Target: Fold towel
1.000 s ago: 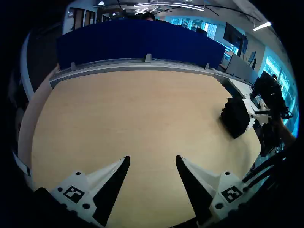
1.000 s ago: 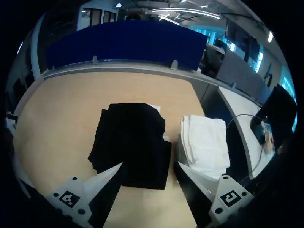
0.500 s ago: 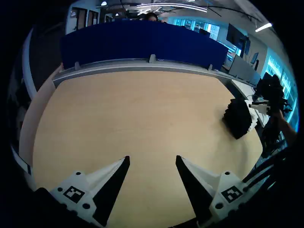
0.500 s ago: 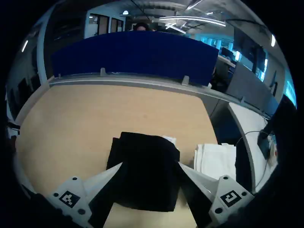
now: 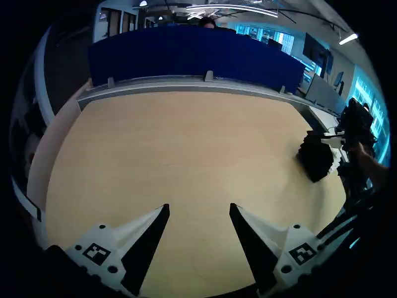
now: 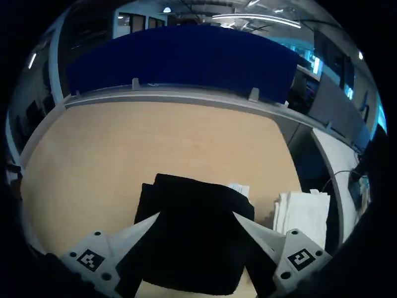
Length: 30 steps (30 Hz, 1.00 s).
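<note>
Right claw now straddles the black towel, wide like the left claw; we pinch its top layer only.

Dim, bluish office light. Ceiling strips glare above the blue partition; its ends bend with fisheye distortion.
</note>
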Each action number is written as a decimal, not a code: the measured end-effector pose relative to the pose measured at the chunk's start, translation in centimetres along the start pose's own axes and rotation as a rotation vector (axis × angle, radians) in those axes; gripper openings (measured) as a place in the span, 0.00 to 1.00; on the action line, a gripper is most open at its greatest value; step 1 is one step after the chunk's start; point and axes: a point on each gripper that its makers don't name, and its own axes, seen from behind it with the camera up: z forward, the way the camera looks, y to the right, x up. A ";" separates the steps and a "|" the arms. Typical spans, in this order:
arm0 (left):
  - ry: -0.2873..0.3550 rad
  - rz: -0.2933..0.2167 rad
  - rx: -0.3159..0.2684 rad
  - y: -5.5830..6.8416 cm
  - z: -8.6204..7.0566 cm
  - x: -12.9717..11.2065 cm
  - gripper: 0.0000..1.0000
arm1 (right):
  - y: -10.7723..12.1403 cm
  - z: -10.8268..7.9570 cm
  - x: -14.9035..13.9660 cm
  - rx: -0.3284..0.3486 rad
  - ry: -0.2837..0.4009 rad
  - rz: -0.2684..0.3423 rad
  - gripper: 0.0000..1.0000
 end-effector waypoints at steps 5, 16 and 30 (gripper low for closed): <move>-0.003 -0.006 0.012 -0.5 -0.3 -0.5 0.89 | 0.6 1.1 -1.1 -0.005 -0.024 0.013 0.94; 0.010 -0.007 0.020 -1.0 -0.4 -0.2 0.90 | 0.4 1.0 -0.5 -0.011 -0.006 0.030 0.94; 0.055 -0.011 0.008 -1.6 -0.4 1.2 0.90 | -2.5 -5.4 3.6 -0.032 0.160 0.060 0.93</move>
